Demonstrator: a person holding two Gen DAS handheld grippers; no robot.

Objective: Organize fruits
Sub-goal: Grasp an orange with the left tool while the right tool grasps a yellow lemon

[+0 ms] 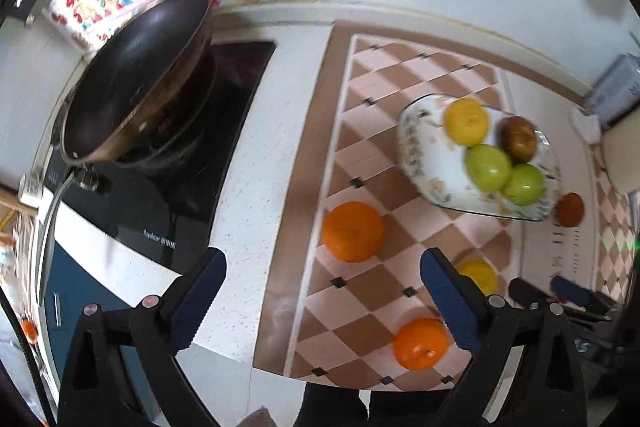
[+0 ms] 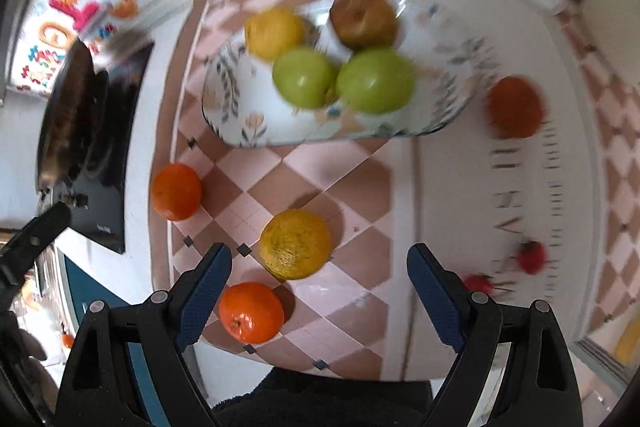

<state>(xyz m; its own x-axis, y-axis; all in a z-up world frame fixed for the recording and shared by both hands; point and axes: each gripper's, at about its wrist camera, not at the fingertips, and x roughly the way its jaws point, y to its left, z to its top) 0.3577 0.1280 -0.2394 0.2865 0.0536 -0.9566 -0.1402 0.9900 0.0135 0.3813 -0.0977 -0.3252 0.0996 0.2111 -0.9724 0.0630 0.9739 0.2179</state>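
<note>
Left wrist view: the left gripper (image 1: 322, 275) hangs above the counter with its blue-padded fingers (image 1: 204, 291) wide apart and nothing between them. Just ahead of the gap lies an orange (image 1: 352, 231) on the checkered mat (image 1: 384, 83). A second orange (image 1: 420, 343) lies near the right finger's inner side, and a yellow citrus (image 1: 480, 275) peeks out just behind that finger. Further ahead and to the right sits the floral plate (image 1: 420, 143), holding a yellow fruit (image 1: 466, 121), a brown fruit (image 1: 519, 139) and two green apples (image 1: 489, 167). A dark red fruit (image 1: 569, 209) lies just beside the plate's far right edge. Ahead of the left finger, a black frying pan (image 1: 132, 83) rests tilted on the stove.

Right wrist view: the right gripper (image 2: 320, 273) also has its fingers (image 2: 206, 287) spread, empty. A yellow-green citrus (image 2: 295, 243) lies in the gap just ahead; an orange (image 2: 251, 311) lies beside the left finger. The plate (image 2: 240, 107) is straight ahead, blurred.
</note>
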